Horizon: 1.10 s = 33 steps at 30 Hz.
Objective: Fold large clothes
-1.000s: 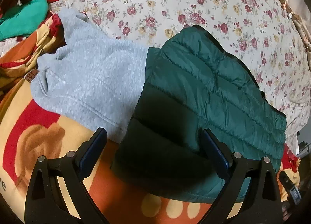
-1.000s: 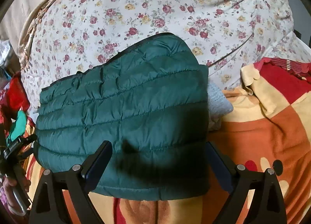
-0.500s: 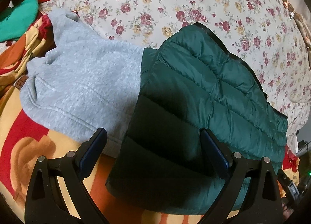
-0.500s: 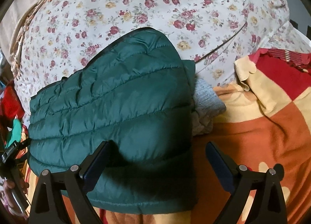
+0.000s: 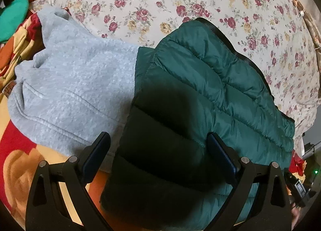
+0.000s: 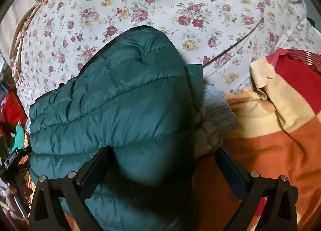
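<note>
Hovering open tools [image 5: 158, 156] over folded jacket [image 5: 200, 94]

White floral bedsheet [image 5: 180, 0] with red and yellow roses covers bed. Orange, red and cream cartoon blanket [image 6: 280, 130] lies across near part. Teal cloth [image 5: 12, 20] bunched at far left edge.

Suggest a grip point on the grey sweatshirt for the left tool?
Probably the ribbed hem edge of the grey sweatshirt, its near-left border. Come in low from the blanket side, so one finger slides under the free edge. Its right part lies under the green puffer jacket, so pulling there would drag that. The left tool is open above both.
</note>
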Each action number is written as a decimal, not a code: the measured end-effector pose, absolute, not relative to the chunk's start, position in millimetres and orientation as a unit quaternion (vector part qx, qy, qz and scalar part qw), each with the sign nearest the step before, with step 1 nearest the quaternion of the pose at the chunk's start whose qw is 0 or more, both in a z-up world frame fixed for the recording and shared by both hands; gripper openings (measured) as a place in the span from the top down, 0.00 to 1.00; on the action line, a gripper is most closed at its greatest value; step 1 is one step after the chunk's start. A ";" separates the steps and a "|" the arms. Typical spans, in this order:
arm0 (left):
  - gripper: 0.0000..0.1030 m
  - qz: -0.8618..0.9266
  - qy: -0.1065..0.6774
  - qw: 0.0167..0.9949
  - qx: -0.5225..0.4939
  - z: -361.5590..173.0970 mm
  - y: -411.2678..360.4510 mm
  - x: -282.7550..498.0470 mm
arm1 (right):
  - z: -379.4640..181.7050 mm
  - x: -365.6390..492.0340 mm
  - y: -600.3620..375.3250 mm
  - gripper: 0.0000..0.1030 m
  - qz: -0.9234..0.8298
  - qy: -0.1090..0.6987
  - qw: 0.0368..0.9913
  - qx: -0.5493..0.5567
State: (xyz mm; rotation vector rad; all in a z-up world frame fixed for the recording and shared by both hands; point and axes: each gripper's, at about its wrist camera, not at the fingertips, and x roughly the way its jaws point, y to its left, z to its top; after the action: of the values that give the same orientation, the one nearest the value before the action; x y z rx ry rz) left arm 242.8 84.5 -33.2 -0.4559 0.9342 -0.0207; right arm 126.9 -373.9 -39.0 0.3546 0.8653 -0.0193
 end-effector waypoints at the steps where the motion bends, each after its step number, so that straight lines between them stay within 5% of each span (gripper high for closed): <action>1: 0.05 -0.011 0.447 0.868 -0.218 -33.6 84.0 244.0 | -40.1 129.4 -374.7 0.00 -0.005 0.419 0.892 0.169; 33: 0.00 -0.043 0.452 0.852 -0.263 -59.9 68.4 276.0 | -61.3 178.9 -366.0 0.00 0.108 0.434 0.873 0.196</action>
State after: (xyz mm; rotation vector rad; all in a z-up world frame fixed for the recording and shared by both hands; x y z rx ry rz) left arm 276.0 68.4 -59.9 -0.5535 0.9507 -0.0903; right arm 178.9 -366.0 -61.3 0.4103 0.9063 0.2255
